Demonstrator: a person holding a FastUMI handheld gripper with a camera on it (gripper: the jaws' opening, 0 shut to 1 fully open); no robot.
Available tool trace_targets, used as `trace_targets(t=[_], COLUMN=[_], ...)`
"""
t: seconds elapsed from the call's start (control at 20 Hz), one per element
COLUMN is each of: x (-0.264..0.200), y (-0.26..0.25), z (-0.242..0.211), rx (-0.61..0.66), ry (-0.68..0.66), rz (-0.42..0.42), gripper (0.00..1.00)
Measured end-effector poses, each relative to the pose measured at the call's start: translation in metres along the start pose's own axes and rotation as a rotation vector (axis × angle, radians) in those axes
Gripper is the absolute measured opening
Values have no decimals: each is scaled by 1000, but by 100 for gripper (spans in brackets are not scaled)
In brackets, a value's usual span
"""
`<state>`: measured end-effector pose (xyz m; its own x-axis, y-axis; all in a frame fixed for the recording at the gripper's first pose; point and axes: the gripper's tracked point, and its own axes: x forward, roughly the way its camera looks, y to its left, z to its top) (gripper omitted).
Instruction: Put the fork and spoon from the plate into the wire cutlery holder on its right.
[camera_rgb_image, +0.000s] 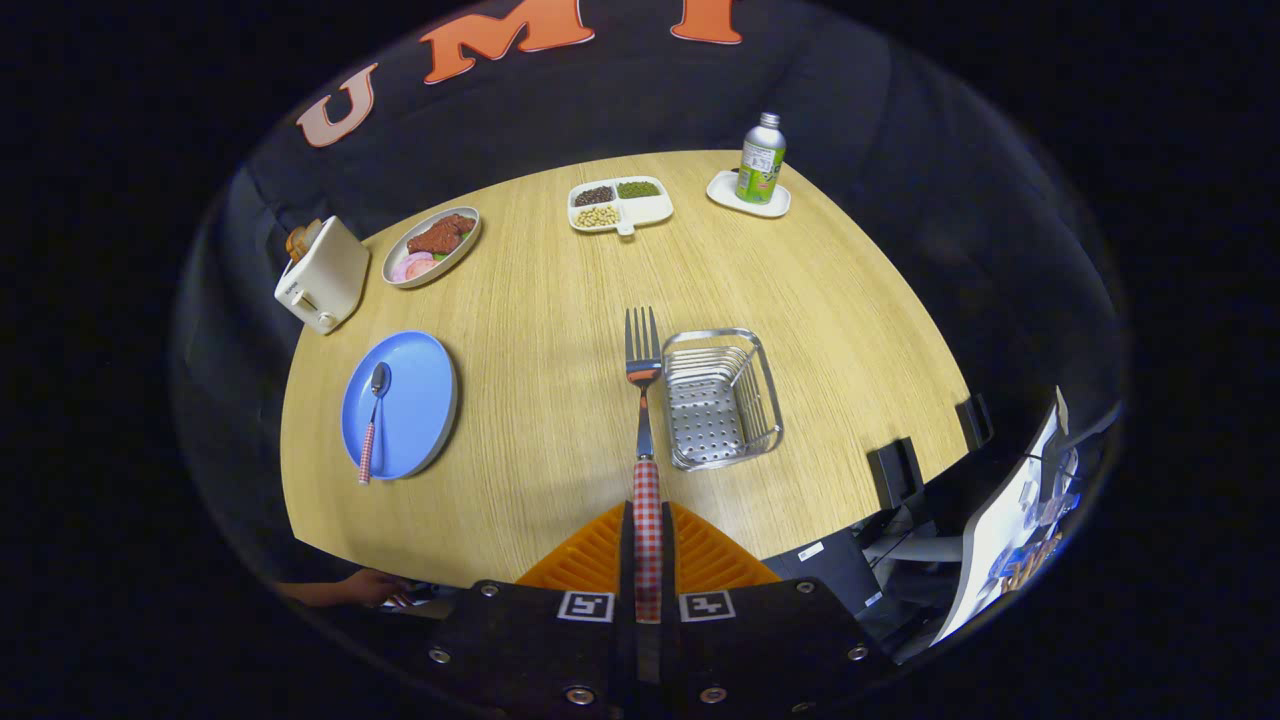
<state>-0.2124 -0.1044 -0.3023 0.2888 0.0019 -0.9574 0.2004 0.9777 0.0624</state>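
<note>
1. My tool (647, 560) is clenched on the fork (644, 420), both fingers (598, 555) pressed against its checked handle, tines pointing away from me and raised above the counter (540, 320).

2. The wire cutlery holder (722, 398) sits just right of the fork's tines, empty as far as I can see, its perforated floor bare.

3. The spoon (372, 420) waits on the blue plate (400, 403), well apart to the left, handle overhanging the near rim.

4. By my reading, 1 of 2 pieces is in hand and neither has gone in yet; the fork needs to travel right and drop inside the holder.

5. Risk: the fork is gripped far back on the handle, so the long front end could swing or slide in the fingers if I tilt sharply.

6. Risk: tines catching the holder's near wire rim could shove the light basket along the counter or tip it.

7. Risk: letting go too high may bounce the fork out.

8. Farther off stand a toaster (322, 275), an oval dish of food (432, 246), a divided tray of beans (620, 203) and a bottle (761, 158) on a small white dish (748, 196).
</note>
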Motion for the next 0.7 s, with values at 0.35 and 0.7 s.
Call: trace_targets(t=[0.35,0.7], x=[5,10], y=[-17,-25], z=[-7,-2], rx=[-4,-21], ry=[68,110], rz=[22,46], gripper=[9,12])
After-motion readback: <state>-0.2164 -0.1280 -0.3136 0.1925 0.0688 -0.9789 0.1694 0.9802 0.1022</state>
